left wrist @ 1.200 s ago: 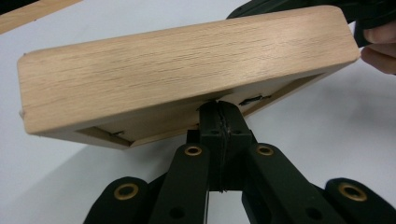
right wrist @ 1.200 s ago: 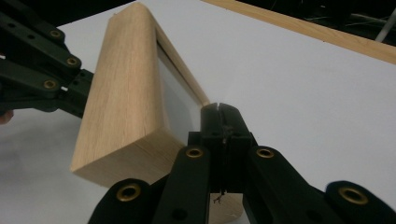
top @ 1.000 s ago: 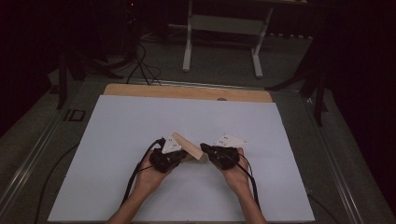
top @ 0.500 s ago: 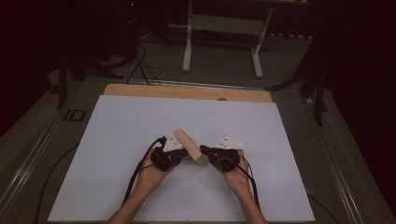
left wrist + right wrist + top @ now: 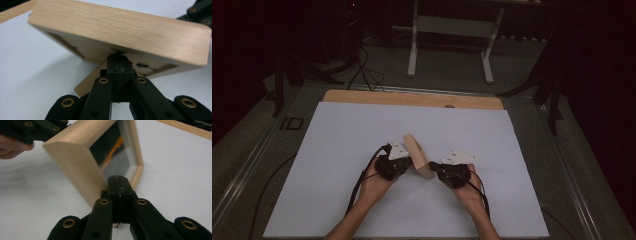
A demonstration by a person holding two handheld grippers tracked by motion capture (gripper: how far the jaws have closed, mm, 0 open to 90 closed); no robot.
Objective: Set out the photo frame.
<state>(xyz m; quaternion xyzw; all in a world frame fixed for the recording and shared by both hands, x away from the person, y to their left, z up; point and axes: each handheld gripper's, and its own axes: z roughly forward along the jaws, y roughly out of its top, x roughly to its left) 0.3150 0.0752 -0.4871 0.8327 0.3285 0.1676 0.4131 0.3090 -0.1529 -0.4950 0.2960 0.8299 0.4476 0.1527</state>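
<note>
A light wooden picture frame (image 5: 419, 156) stands tilted on its edge on the white sheet (image 5: 337, 150), between my two grippers. My left gripper (image 5: 408, 167) is shut with nothing between its jaws; in the left gripper view its tip (image 5: 119, 61) presses against the frame's back (image 5: 120, 30) beside the prop stand. My right gripper (image 5: 435, 170) is also shut and empty. Its tip (image 5: 119, 182) touches the frame's lower front corner (image 5: 75, 157) by the glass. A hand holds each gripper.
The sheet covers a wooden tabletop whose bare strip (image 5: 412, 98) shows at the far edge. Black cables (image 5: 357, 192) trail from the grippers toward the near edge. On the dark floor beyond the table stands a white frame (image 5: 449, 30).
The picture frame has swung so it points more away from me and stands steeper. My right gripper has slid slightly nearer and to the right; the left has stayed put.
</note>
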